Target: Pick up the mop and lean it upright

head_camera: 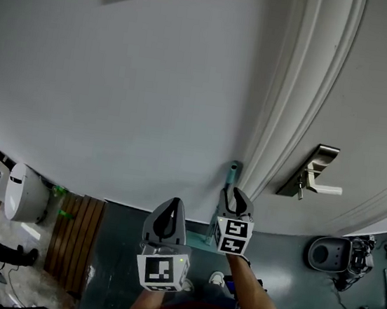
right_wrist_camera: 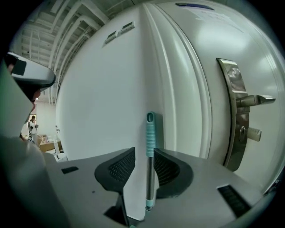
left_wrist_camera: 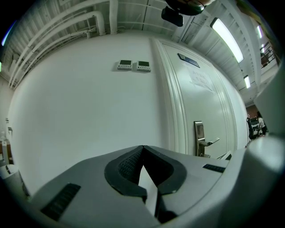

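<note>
Two claws: left claw [left_wrist_camera: 142, 148] closed, empty; right claw [right_wrist_camera: 144, 153] open, mop [right_wrist_camera: 150, 142] between its jaws.
Mop: upright against wall [right_wrist_camera: 98, 111], just beside door frame [right_wrist_camera: 178, 111].
Nearby: door handle [right_wrist_camera: 249, 100] to its right; two panels [left_wrist_camera: 133, 65] high on wall.

I could read no text: the wall panels [left_wrist_camera: 133, 65] and the sheet [left_wrist_camera: 199, 80] on the door [left_wrist_camera: 216, 113] were too small, and the left gripper [head_camera: 171, 209] and right gripper [head_camera: 236, 195] showed only square patterns.
</note>
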The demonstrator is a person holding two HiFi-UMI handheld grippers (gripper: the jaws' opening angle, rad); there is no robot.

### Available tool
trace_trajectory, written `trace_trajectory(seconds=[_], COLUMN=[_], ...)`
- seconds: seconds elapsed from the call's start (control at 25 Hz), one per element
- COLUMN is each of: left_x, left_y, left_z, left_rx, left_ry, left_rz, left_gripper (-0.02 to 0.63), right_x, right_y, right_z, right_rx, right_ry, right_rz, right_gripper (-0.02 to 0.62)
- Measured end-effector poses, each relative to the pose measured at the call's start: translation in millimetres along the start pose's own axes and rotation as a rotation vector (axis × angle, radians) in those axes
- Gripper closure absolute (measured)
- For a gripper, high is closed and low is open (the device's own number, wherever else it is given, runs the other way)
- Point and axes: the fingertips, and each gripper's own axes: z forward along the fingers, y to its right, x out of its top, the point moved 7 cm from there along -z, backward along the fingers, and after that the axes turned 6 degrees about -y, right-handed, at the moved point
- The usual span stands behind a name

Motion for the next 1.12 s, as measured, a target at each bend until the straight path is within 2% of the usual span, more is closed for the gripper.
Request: trace_trajectory(seconds=[0.44,0.8,0.92,1.12], left_x=[-1,-7,-8,-9], left_y=[-3,-2,-3,-7], left_z=[-5,-5,-6,-5], left_rx=[0.011,0.013,0.017,0.026], left_ry=[-0.017,-0.029,-0.029,-0.031], left_rz=[0.011,0.005,0.007,0.006], left_gripper=[0.593,0.593,0.592,0.592], right_x=[5,4,6,5], right_y=[0,-4,-4,-3], right_z=[33,49,54,55], right_rx=[-0.052,-0.155,-0.173,-0.173], right_ry=[-0.013,-0.040,-0.060,-0.053], right_rz=[0.003,-0.012,-0.025,-0.023], right_gripper=[0.443,0.440,0.482,0.485])
